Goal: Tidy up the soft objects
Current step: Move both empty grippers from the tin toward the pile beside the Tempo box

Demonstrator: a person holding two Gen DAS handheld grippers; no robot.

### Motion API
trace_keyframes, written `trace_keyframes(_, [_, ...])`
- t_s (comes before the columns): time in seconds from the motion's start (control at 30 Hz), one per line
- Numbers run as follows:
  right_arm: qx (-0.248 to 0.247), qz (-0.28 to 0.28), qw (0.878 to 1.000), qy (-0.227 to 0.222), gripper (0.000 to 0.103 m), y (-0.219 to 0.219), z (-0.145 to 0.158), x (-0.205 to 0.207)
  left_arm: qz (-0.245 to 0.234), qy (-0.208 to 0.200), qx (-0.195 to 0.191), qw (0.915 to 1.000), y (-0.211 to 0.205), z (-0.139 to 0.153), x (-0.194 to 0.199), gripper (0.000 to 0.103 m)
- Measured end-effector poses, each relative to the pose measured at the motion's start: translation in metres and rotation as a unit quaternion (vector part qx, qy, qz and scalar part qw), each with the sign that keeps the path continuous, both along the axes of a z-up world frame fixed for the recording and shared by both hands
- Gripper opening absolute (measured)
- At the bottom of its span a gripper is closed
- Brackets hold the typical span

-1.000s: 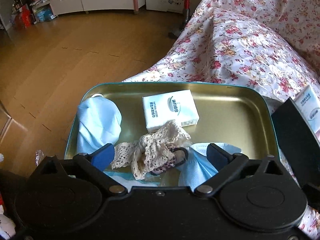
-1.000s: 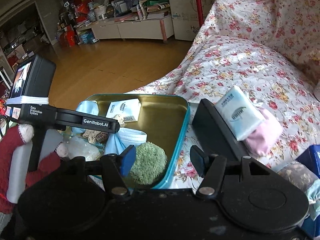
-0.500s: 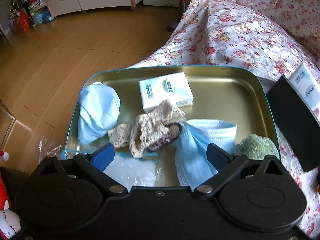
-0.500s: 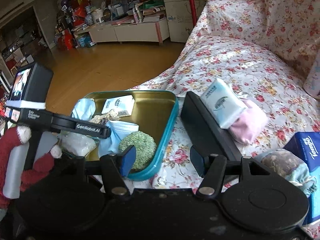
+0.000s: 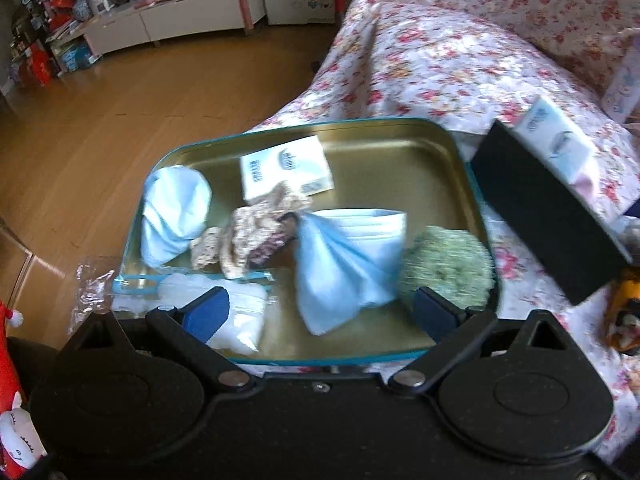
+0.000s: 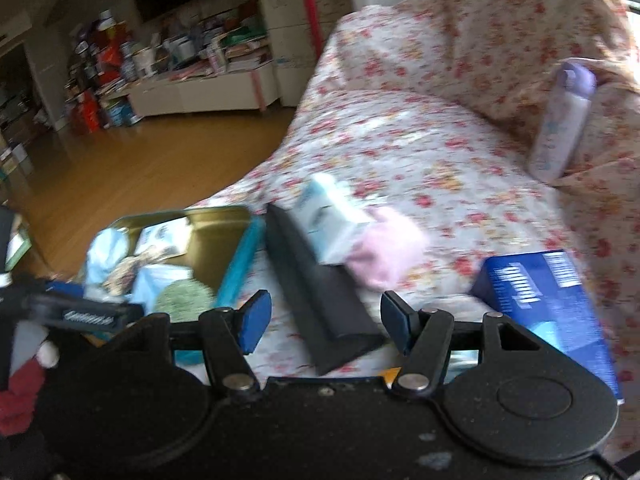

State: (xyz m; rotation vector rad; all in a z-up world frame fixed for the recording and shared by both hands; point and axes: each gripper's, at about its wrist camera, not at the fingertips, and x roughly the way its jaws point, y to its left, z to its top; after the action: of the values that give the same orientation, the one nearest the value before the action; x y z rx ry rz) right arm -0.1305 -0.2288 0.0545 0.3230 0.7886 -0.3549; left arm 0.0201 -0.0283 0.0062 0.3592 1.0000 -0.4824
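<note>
My left gripper [image 5: 320, 312] and right gripper [image 6: 326, 326] are matte black, speckled with dust, each with two round housings, silver pivot screws and blue-padded fingers [image 5: 206, 314].

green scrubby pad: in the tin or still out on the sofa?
In. The green pad lies inside the tin, against its right wall, beside a blue face mask.

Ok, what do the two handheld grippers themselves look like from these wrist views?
Both are matte black plastic. The left gripper and the right gripper each have two round housings, angled link arms with silver pivot screws, and blue pads on the fingertips. In the right wrist view the left unit's side bears white lettering, too blurred to read, and a red and white knit sleeve shows below it.
</note>
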Motion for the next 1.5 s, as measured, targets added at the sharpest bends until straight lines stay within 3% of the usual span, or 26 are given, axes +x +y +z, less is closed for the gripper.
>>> trace_keyframes(0.27, [-0.030, -0.080, 0.996, 0.025, 0.062, -0.052, 0.002, -0.032, -0.043, -0.008, -0.019, 0.9989, -0.029, 0.016, -0.033, 0.095])
trace_keyframes(0.5, [-0.019, -0.140, 0.988, 0.055, 0.066, -0.090, 0.006, -0.046, -0.080, -0.010, -0.036, 0.9961, -0.052, 0.028, -0.059, 0.095])
trace_keyframes(0.87, [-0.056, -0.164, 0.982, 0.074, 0.071, -0.134, 0.013, -0.030, -0.111, -0.015, -0.032, 0.9931, -0.074, 0.031, -0.079, 0.095])
trace_keyframes(1.13, [-0.015, -0.192, 0.979, 0.066, 0.071, -0.169, -0.006, -0.009, -0.120, -0.028, -0.025, 0.9920, -0.092, 0.033, -0.077, 0.095])
trace_keyframes(1.27, [0.000, -0.213, 0.973, 0.085, 0.071, -0.183, -0.025, -0.012, -0.132, -0.039, -0.023, 0.9902, -0.108, 0.034, -0.074, 0.095])
trace_keyframes(1.5, [0.036, -0.241, 0.967, 0.079, 0.072, -0.201, -0.039, -0.017, -0.154, -0.056, -0.016, 0.9863, -0.143, 0.032, -0.067, 0.095])
